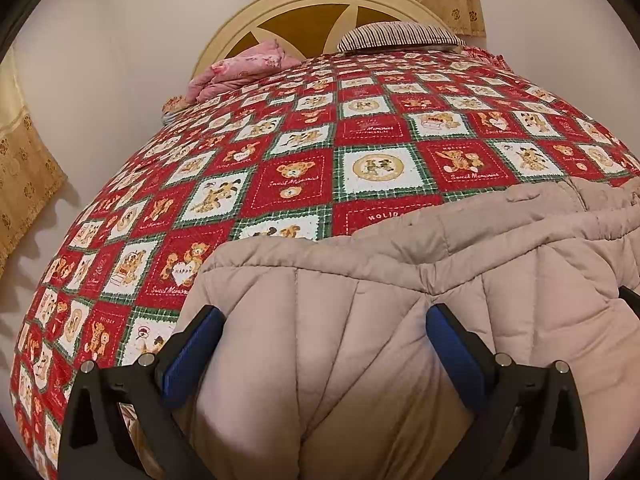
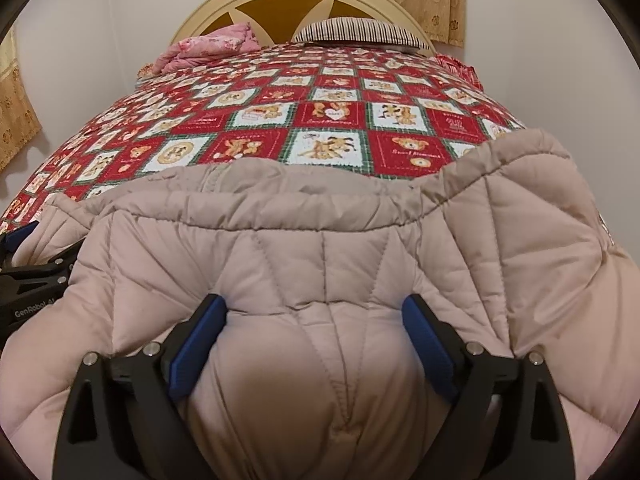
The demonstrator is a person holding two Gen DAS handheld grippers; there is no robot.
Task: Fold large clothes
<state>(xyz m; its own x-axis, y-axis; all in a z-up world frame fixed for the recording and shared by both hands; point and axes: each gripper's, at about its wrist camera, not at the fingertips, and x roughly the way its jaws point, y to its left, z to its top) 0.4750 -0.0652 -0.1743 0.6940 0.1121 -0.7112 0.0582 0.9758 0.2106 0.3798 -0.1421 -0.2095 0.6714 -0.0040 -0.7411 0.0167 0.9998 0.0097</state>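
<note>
A large beige quilted puffer jacket point(image 1: 440, 280) lies at the near end of the bed, on a red teddy-bear quilt point(image 1: 304, 152). My left gripper point(image 1: 324, 320) is open, its blue-padded jaws spread wide with a bulge of jacket fabric between them. In the right wrist view the same jacket point(image 2: 320, 248) fills the lower half. My right gripper point(image 2: 316, 312) is also open, with padded fabric bulging between its spread jaws. The left gripper's body point(image 2: 28, 272) shows at the left edge of that view.
The quilt point(image 2: 320, 120) covers the bed up to a cream and brown round headboard point(image 1: 320, 12). A pink folded blanket point(image 1: 240, 68) and a striped pillow point(image 1: 396, 36) lie at the head. Patterned curtains point(image 1: 24, 172) hang at the left and behind the headboard.
</note>
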